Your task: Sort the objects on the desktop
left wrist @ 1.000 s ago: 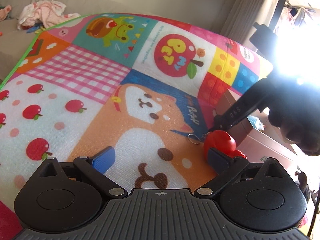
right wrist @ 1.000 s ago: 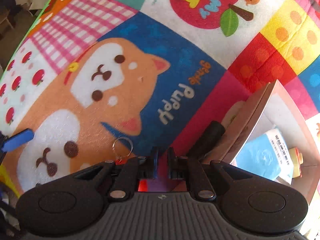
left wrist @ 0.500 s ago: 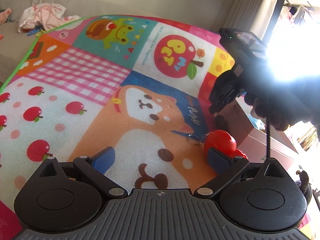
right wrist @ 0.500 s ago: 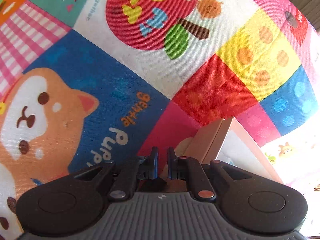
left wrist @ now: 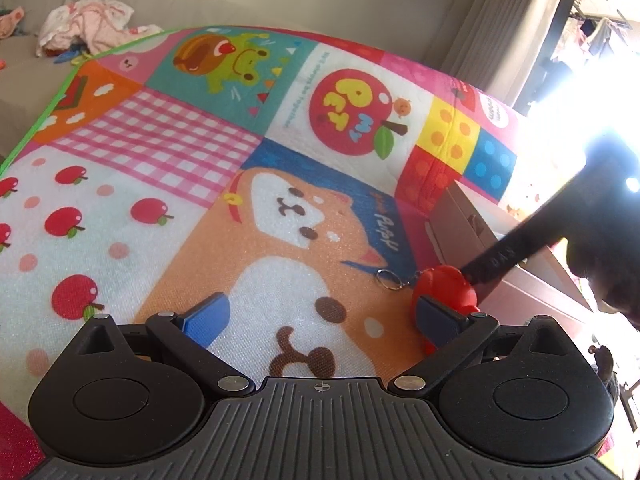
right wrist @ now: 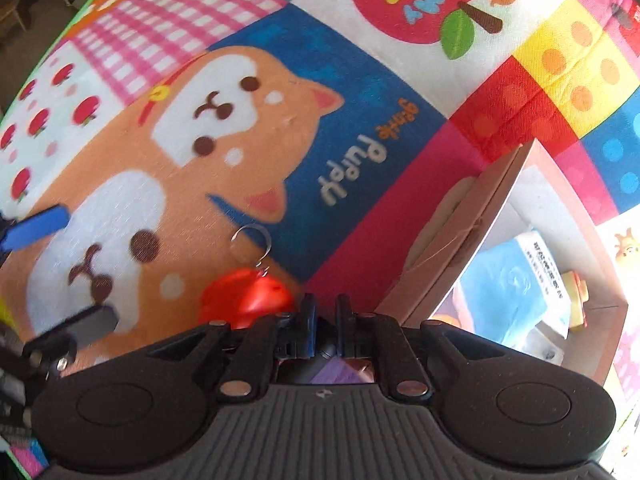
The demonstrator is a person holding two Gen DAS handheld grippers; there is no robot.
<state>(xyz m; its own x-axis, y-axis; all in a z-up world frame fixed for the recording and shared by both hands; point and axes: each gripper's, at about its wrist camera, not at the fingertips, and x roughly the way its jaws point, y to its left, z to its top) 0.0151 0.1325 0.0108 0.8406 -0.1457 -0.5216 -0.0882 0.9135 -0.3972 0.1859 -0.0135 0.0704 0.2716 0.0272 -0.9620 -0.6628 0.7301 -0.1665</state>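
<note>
Right tool, fingers pressed together on nothing, sits just beside the red keychain toy, which lies on the play mat toward the left. Left tool is spread wide, its right finger touching the toy's near side. The open box lies to the right.

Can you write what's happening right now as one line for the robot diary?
left gripper: open, empty | right gripper: shut, beside red keychain toy | toy: on play mat | open box: beside toy
</note>
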